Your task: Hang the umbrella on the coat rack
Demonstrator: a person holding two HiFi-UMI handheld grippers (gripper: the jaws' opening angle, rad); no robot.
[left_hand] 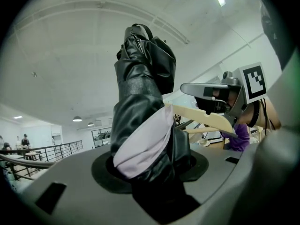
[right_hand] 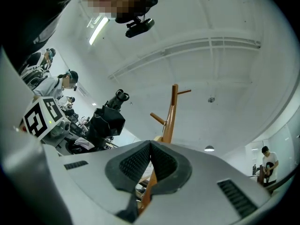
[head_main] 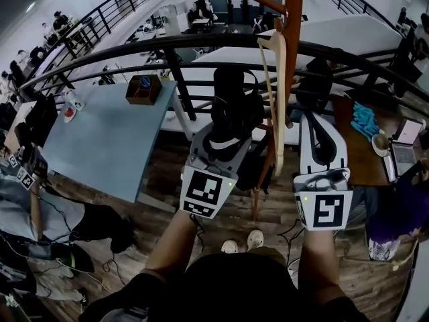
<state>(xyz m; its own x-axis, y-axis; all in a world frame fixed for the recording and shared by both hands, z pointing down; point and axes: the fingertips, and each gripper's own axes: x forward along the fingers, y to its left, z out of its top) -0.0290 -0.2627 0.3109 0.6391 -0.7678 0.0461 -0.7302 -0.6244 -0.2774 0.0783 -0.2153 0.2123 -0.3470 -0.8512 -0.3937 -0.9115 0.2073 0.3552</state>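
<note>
place: open-plan office, mezzanine level
edge: black railing (head_main: 201,42), seated people (head_main: 60,22) at desks below
furniture: blue table (head_main: 100,139), laptop (head_main: 405,143) on a wooden desk (head_main: 358,149)
floor: wood planks (head_main: 167,203)

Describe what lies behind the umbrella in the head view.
The black railing crosses behind the umbrella, with the coat rack just to its right. The umbrella hides that stretch of railing and whatever is below it.
</note>
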